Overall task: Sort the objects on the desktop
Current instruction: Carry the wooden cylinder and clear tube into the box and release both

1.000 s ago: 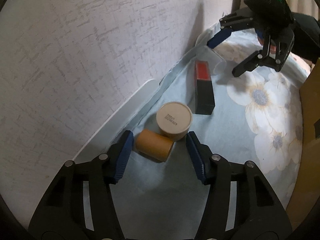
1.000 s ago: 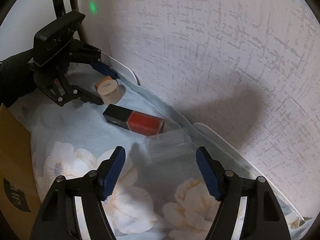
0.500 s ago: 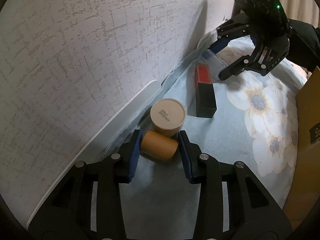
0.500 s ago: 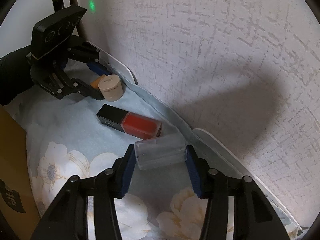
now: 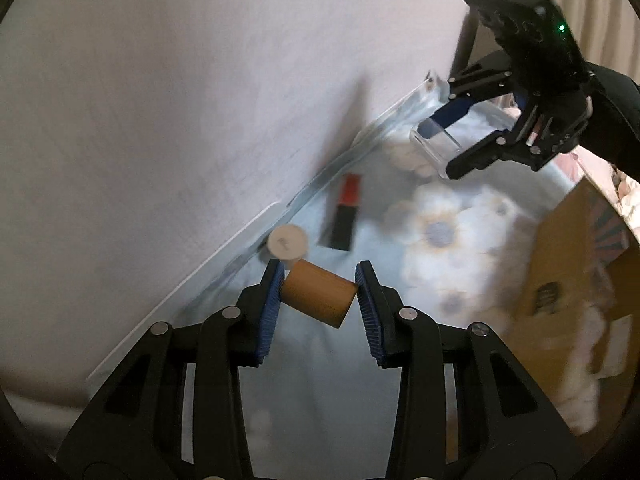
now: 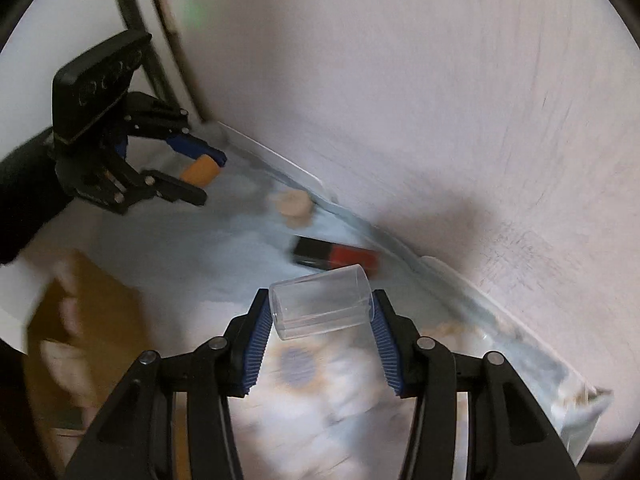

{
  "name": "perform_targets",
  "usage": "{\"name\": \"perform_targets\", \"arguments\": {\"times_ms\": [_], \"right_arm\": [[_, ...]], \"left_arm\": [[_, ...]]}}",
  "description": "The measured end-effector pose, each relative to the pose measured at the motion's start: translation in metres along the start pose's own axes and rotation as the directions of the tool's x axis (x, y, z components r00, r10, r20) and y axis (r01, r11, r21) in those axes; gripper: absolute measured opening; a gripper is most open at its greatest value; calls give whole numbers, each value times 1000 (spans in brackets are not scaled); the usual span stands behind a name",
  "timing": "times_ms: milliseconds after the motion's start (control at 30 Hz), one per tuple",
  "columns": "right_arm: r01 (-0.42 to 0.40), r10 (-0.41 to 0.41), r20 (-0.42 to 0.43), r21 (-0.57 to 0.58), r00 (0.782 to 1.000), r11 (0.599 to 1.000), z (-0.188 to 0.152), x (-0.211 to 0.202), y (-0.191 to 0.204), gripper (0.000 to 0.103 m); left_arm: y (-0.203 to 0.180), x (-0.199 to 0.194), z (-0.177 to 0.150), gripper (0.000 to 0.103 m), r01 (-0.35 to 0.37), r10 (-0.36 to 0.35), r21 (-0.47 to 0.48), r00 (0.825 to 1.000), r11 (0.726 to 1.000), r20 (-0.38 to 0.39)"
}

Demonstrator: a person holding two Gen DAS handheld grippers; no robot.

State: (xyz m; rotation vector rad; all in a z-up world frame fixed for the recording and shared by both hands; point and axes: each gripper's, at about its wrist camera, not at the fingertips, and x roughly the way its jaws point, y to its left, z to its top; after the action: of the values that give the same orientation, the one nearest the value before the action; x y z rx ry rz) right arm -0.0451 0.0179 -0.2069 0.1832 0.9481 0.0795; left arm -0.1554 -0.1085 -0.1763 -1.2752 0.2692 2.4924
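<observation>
Currently the wooden cylinder point(image 5: 319, 295) is clamped crosswise in the left gripper point(image 5: 320, 300), lifted clear of the floral cloth point(image 5: 448, 240). Likewise the clear plastic cup point(image 6: 320, 306) is pinched sideways in the right gripper point(image 6: 320, 320), presumably for carrying to the cardboard box point(image 5: 568, 280).

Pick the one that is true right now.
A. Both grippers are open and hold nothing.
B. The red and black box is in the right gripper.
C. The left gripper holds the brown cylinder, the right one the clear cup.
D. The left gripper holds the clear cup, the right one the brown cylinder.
C: the left gripper clamps the brown cylinder, and the right gripper clamps the clear cup; the red and black box lies on the cloth.
</observation>
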Motion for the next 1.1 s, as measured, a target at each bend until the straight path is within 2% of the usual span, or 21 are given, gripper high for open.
{"name": "perform_targets", "arguments": {"times_ms": [67,167,233,400,467,533,600,667,767,867,1100], "right_arm": [[-18,18,-1,-3,1000,1000,0,-24,23,45],[-52,52,-1,-2,999,999,-2,-56,55,45],[-62,62,-7,-6,998,998,-21,-85,71,45],[-92,91,-23,-24,996,996,-41,-100,123,45],[-81,79,-44,-24,996,996,-51,-102,136,45],[-63,61,-64,-29,996,998,-66,-105,150,45],[-73,72,-63,-10,995,997,-79,-115,154,45],[-91,92,-50,28,994,995,-93,-109,157,45],[-71,74,-57,42,996,997,-104,-97,164,45],[-56,58,-81,26,995,998,-113,-91,171,45],[-28,28,-75,-2,997,1000,-114,-95,175,45]], "left_arm": [[-24,-15,14,34,-10,10,-11,1000,1000,4],[-56,-57,16,34,-40,40,-35,999,999,4],[-76,-77,14,34,-62,63,-63,998,996,-1],[-141,-100,-1,34,-68,62,-172,997,983,-43],[-162,-102,-11,34,-74,66,-190,997,979,-45],[-180,-100,-23,34,-119,110,-225,993,967,-49],[-192,-98,-35,34,-111,104,-279,994,954,-38],[-205,-90,-46,34,-137,125,-319,990,938,-57],[-221,-79,-60,34,-155,134,-346,987,925,-85],[-227,-64,-66,34,-140,113,-368,989,919,-94],[-224,-61,-72,34,-175,138,-405,983,898,-118]]}}
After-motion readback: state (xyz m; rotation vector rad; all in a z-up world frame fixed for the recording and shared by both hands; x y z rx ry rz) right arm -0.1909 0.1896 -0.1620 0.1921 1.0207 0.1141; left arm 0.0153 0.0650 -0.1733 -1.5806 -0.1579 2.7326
